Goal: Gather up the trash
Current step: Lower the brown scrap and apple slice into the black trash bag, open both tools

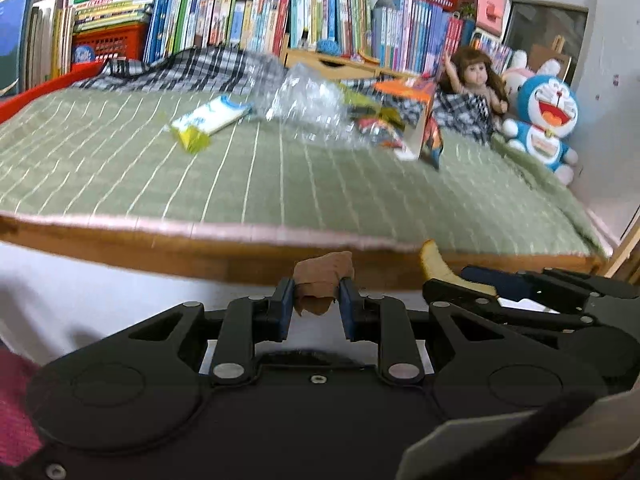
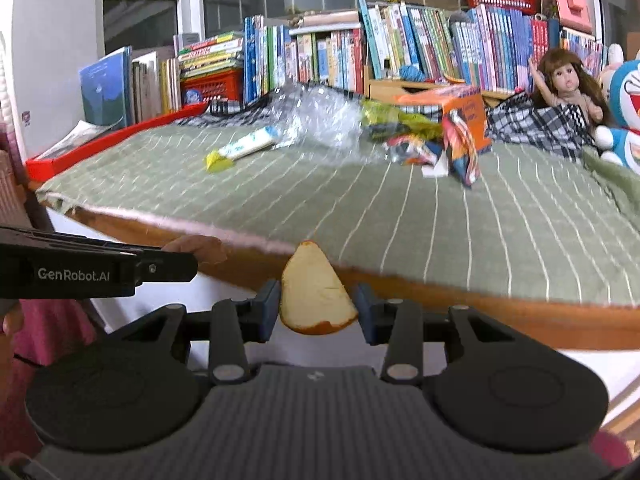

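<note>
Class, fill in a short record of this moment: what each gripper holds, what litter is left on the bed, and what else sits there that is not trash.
left gripper: shut on a brown scrap
right gripper: shut on a piece of fruit peel
surface: green striped bed cover
litter left: clear plastic bag; white and yellow wrapper; orange carton; colourful wrappers
not trash: doll; blue plush toy
behind: books
</note>
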A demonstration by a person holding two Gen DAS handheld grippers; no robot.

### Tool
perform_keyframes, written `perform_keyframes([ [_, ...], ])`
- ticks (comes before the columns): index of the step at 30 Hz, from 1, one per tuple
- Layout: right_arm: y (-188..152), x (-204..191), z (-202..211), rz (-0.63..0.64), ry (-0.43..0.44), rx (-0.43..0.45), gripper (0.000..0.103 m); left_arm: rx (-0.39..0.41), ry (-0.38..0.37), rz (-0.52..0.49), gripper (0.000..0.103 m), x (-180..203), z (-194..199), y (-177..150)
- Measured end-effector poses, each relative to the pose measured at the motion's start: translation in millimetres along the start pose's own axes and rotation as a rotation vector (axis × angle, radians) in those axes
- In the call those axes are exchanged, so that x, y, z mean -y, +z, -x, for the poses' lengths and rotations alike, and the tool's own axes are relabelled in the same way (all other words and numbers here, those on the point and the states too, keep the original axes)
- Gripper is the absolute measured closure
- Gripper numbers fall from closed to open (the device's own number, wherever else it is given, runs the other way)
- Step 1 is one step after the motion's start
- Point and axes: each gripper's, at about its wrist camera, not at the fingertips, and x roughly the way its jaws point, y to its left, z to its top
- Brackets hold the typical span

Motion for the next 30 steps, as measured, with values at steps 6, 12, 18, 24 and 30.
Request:
perform_keyframes([
  [6,-23,0,-5,-0.03,0.007,-0.079,0.057,-0.089,0.021,0.008,0.08,-9,-11,-23],
  [12,-47,5,-21,-0.088,0.017,-0.168,0.057,-0.197,0.049,0.005,0.08,-13,-37,-48],
  [18,-78,3,-48,-0.134,0.026,-0.286,0.057,-0.313,0.078,0.022,0.08,-18,-69,-72],
  [24,-92,-1,-58,-0.14,0.029,-0.334,0.057,-0.403,0.094,0.024,0.08,-21,-88,-87],
  [30,-96,-1,-62,-0.148,0.028,-0.352,0.057,-0.456,0.102,0.029,0.08,-22,-99,-95],
])
